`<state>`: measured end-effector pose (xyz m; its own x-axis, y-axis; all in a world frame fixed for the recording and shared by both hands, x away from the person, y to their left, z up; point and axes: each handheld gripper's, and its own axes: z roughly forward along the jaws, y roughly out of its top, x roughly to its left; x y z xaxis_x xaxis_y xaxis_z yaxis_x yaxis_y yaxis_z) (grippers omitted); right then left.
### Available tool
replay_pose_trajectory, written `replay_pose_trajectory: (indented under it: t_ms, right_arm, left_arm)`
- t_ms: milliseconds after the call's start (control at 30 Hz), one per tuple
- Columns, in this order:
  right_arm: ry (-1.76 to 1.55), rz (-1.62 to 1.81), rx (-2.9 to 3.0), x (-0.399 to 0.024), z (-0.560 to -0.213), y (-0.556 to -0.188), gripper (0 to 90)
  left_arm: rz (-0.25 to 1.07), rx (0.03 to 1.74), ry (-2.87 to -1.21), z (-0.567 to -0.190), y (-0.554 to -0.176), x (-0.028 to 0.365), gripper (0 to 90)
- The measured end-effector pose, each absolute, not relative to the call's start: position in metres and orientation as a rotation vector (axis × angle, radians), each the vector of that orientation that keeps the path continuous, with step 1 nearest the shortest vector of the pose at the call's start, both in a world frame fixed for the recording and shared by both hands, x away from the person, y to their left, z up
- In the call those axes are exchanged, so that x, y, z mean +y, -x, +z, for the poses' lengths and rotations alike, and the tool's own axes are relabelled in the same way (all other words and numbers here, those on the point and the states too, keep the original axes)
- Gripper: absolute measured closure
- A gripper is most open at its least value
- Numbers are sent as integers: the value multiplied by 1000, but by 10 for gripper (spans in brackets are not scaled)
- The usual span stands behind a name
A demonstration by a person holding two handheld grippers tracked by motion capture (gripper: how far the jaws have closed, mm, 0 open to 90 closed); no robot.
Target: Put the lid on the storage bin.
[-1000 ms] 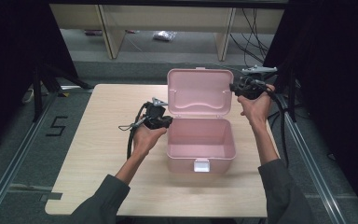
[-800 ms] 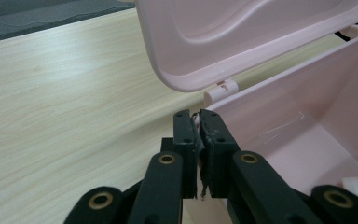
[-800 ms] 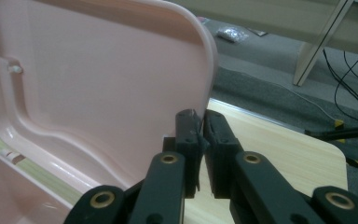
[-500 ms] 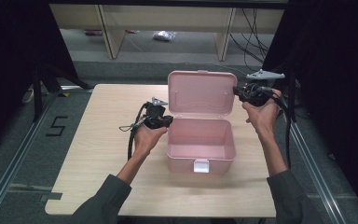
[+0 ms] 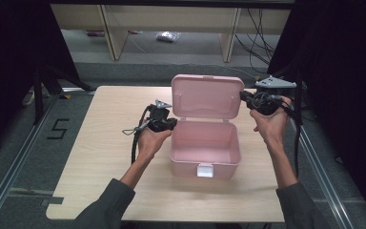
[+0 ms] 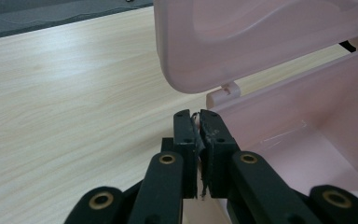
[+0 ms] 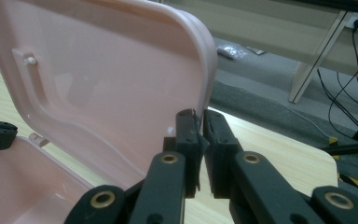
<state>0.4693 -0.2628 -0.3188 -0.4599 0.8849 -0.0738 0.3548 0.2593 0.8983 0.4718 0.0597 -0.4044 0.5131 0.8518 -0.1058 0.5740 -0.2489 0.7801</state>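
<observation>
A pink plastic box (image 5: 190,167) stands open on the wooden table, its lid (image 5: 207,98) upright at the back and a white latch (image 5: 205,170) on the front. My left gripper (image 5: 173,123) is shut at the box's left rear corner. In the left gripper view its jaws (image 6: 197,116) meet just below the hinge, with the lid (image 6: 242,42) above and the box's inside (image 6: 298,107) to the right. My right gripper (image 5: 244,97) is shut, just off the lid's right edge. In the right gripper view its tips (image 7: 197,115) sit beside the lid (image 7: 98,79).
Bare tabletop (image 5: 109,143) lies left of and in front of the box. Behind the table are shelf legs (image 5: 231,33) and cables (image 5: 262,43) on the floor. Metal rails (image 5: 324,181) run along both sides of the table.
My right gripper has moved right and slightly nearer me, off the lid's upper right corner. The left hand, box and lid have stayed put.
</observation>
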Motion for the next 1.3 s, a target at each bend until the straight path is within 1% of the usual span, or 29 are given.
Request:
replay_pose_trajectory:
  t_ms: [267,367,633,700,833,1300]
  right_arm:
    - [-1095,1175,1934,-263,-322,-460,858]
    - [-1110,1175,1933,-263,-322,-455,858]
    - [-1072,1180,1920,-265,-324,-447,857]
    - [-1081,1179,1913,-264,-324,-444,861]
    - [-1031,1143,1923,-264,-324,-439,870]
    - [-1014,1138,1916,-264,-326,-425,874]
  left_arm:
    - [441,1168,-1960,-404,-471,60,855]
    - [434,1184,-1921,-405,-472,57,855]
    - [435,1185,-1918,-405,-471,57,856]
    - [440,1176,-1945,-404,-471,59,856]
    - [439,1179,-1943,-404,-471,59,857]
    - [435,1193,-1904,-406,-471,58,856]
